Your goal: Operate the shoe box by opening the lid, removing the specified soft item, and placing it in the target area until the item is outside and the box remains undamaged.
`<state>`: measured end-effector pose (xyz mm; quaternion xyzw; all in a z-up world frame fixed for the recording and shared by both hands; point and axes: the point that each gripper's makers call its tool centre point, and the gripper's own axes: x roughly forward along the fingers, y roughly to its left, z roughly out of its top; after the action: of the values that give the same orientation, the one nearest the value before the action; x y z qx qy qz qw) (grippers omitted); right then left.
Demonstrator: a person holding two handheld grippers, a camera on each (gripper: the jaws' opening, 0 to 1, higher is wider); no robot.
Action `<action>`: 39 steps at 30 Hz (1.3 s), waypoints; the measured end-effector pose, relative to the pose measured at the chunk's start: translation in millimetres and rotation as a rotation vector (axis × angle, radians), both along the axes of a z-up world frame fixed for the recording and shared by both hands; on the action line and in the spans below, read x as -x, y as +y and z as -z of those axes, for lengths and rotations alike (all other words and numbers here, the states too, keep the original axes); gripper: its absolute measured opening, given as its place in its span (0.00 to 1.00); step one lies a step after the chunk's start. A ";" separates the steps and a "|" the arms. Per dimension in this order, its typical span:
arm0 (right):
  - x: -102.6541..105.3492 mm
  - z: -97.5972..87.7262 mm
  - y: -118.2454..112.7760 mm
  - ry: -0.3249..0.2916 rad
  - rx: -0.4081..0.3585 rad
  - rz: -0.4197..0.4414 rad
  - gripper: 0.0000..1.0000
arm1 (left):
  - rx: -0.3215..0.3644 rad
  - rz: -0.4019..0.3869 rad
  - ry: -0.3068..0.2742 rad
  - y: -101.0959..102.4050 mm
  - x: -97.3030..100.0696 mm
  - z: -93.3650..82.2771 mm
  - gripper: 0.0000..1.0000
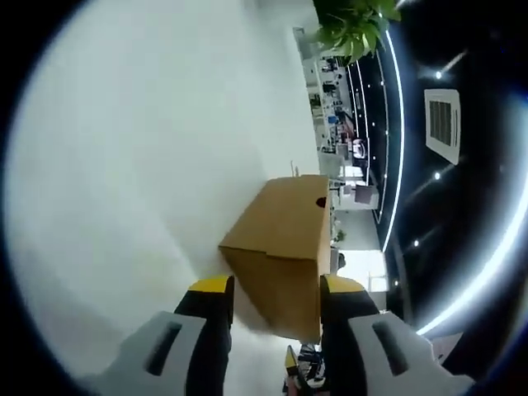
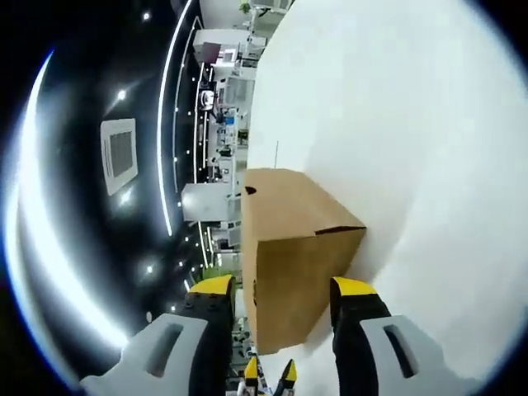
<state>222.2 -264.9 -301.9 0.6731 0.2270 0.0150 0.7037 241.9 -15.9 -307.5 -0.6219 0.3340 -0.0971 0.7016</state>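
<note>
shoe box [image 1: 285, 239]: matt brown cardboard | table [image 1: 157, 165]: smooth white, slightly glossy

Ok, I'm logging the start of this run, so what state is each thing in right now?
Box: lid closed, resting on the white table, one end between the left gripper's jaws.
Left gripper: open, jaws either side of the box end.
Right gripper: open, jaws either side of the other box end.

We see a plain tan-brown cardboard shoe box [image 1: 285, 243] on a plain white table [image 1: 148, 165]. Left gripper [image 1: 275, 301] and right gripper [image 2: 279, 301]: black jaws, yellow tips, grey bodies. Plant [image 1: 355, 25] is green.
</note>
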 end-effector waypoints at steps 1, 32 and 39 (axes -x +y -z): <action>-0.3 -0.5 0.0 -0.002 0.003 0.001 0.43 | 0.014 -0.002 0.002 -2.9 -0.8 -1.4 0.37; -15.9 2.7 -13.4 -0.002 -0.010 0.064 0.33 | 0.036 -0.034 0.007 -1.9 -24.9 -0.2 0.31; -14.5 5.0 -13.4 -0.012 -0.017 0.071 0.32 | 0.061 -0.029 0.015 -2.2 -25.0 2.1 0.30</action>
<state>236.7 -278.4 -307.0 0.6867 0.1986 -0.0042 0.6993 266.9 -18.0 -309.6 -0.6486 0.3272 -0.0923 0.6810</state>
